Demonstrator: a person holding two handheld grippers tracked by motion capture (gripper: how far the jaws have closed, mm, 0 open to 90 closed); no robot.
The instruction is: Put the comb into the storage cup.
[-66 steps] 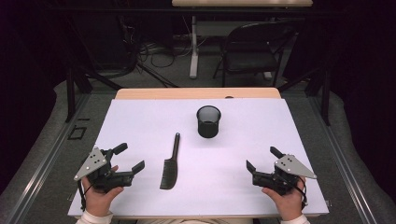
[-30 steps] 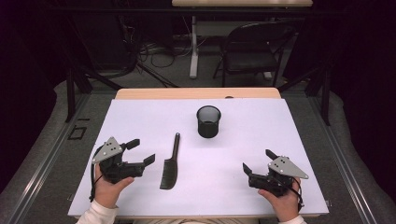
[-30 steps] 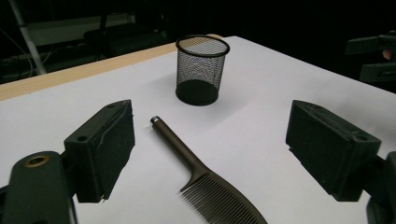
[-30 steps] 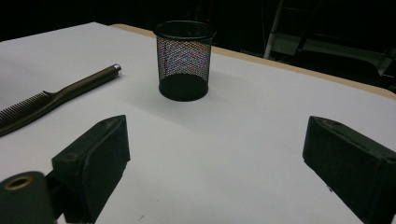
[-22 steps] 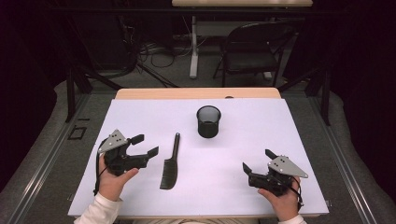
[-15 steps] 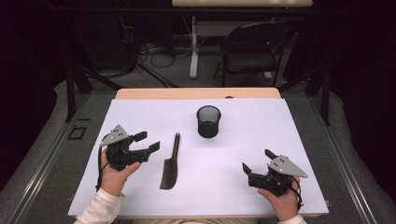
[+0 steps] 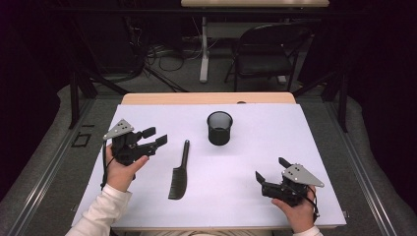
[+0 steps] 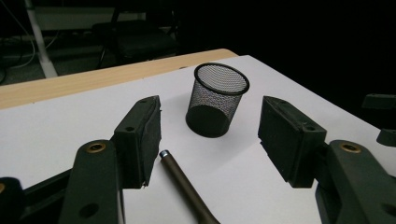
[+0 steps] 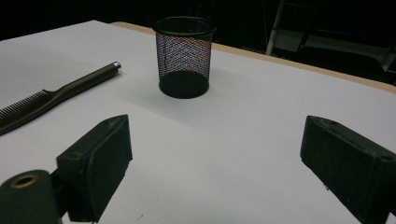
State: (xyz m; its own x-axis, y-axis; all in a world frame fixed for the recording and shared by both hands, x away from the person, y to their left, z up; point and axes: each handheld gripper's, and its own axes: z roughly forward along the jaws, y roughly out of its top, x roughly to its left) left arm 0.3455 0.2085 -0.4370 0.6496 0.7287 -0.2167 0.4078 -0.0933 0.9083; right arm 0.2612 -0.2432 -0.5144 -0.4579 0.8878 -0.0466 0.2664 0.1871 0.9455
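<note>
A black comb (image 7: pixel 180 171) lies lengthwise on the white table top (image 7: pixel 295 132), its handle tip (image 8: pixel 164 154) pointing away from me and its teeth (image 9: pixel 18 109) nearer me. Behind it, right of centre, stands an upright black mesh cup (image 7: pixel 219 127) (image 8: pixel 215 99) (image 9: pixel 184 56), with nothing showing inside it. My left gripper (image 7: pixel 155 137) is open, held just left of the comb's handle, with the handle tip close by its left pad (image 8: pixel 140 140). Near the table's front right my right gripper (image 7: pixel 272 170) is open with nothing between its pads (image 9: pixel 100 158).
A wooden strip (image 7: pixel 206 98) runs along the table's far edge. Beyond it stand a black chair (image 7: pixel 265 54) and a pale table leg (image 7: pixel 203 46) among cables on the floor. White surface lies bare between the cup and the right gripper.
My left gripper has travelled forward and to the right, from the front left corner to beside the comb's handle. The right gripper, comb and cup have barely shifted.
</note>
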